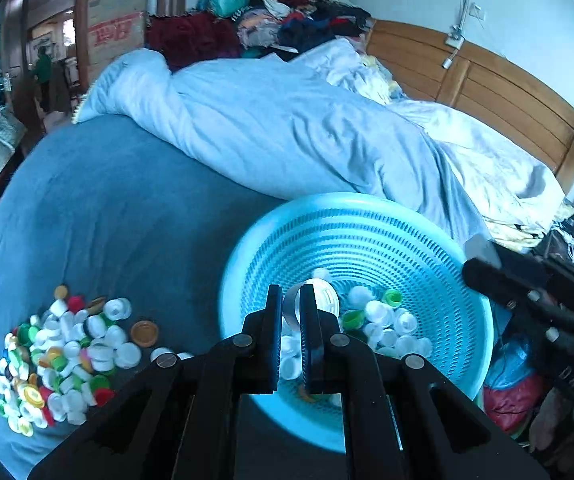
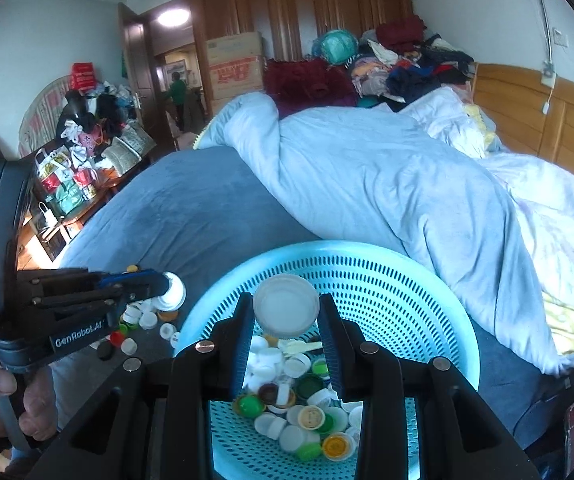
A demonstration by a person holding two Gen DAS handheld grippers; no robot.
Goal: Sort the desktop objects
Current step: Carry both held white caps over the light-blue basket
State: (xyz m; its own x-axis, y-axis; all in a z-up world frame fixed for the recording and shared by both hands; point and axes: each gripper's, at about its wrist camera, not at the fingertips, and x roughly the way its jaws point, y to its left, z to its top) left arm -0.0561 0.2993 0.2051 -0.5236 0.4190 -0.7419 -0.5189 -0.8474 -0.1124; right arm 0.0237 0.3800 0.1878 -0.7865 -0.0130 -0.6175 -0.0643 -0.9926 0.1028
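Right wrist view: right gripper (image 2: 287,316) is clamped on a wide white lid (image 2: 285,311), held flat-side toward the camera, directly above the blue basket (image 2: 439,320), over the heap of caps (image 2: 299,404) already lying in it. Left gripper (image 2: 169,290), left of the basket, is clenched on a smaller white cap (image 2: 174,294) and sits above the bed just outside the basket's left rim. Left wrist view: left gripper (image 1: 289,300) jaws nearly together, pinching the cap's (image 1: 292,306) thin wall edge-on, basket (image 1: 367,216) straight ahead and below. Unsorted caps (image 1: 63,356) lie on the blue bedcover (image 1: 107,220) well left of the basket. Judgement: right hand is the nearer one, lid already over the basket, so only a release is needed; left must travel right past the rim first.
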